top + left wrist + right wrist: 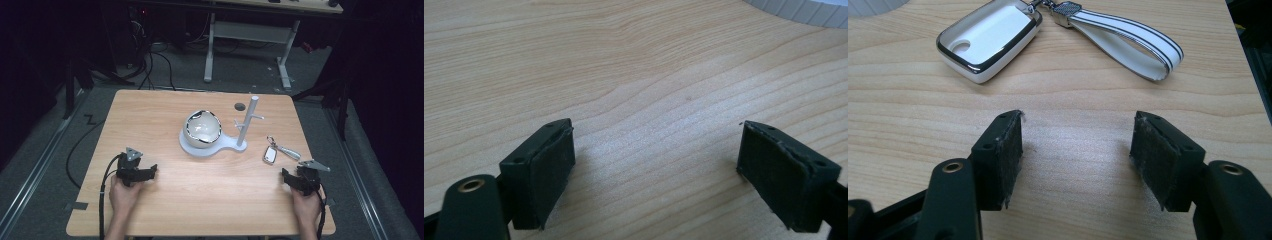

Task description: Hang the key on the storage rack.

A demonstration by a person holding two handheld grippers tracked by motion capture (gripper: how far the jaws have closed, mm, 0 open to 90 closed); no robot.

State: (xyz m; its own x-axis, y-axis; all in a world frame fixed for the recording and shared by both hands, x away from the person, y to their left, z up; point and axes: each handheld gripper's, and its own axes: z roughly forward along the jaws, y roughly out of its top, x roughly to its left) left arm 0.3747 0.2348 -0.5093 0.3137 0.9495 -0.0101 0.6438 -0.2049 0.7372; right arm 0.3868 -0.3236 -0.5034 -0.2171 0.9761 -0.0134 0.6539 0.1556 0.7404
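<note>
Jaws on my right gripper (pixel 1075 160) stand wide apart, and I see just bare wood between the two black pads. Nothing is held there. Just past the tips lies the car key (pixel 989 39), white with a shiny silver rim, flat on the table (pixel 1063 105). It is near the jaws but not touching them. A white strap (pixel 1128 42) with thin dark lines hangs off the key's top end by a small metal clip and lies flat in a loop beside it.

Jaws on my left gripper (pixel 656 165) are wide open too. Wood shows between the pads, and they hold nothing. Far up in the corner of the left gripper view I see a bit of the white stand's round base (pixel 804 10).

From the high view, my left gripper (pixel 150 171) rests on the table near the front left, with a hand (pixel 122 195) behind it. My right gripper (pixel 286 176) rests near the front right, with the other hand (pixel 306 207) behind it. The car key (pixel 270 154) sits just in front of the right gripper, close to the table's right edge.

In the middle of the table is a white stand (pixel 212 145) with a tall post (pixel 247 122) that has little pegs. A white bowl (pixel 202 129) with a dark rim sits on the stand's round part. The key is well apart from the stand
</note>
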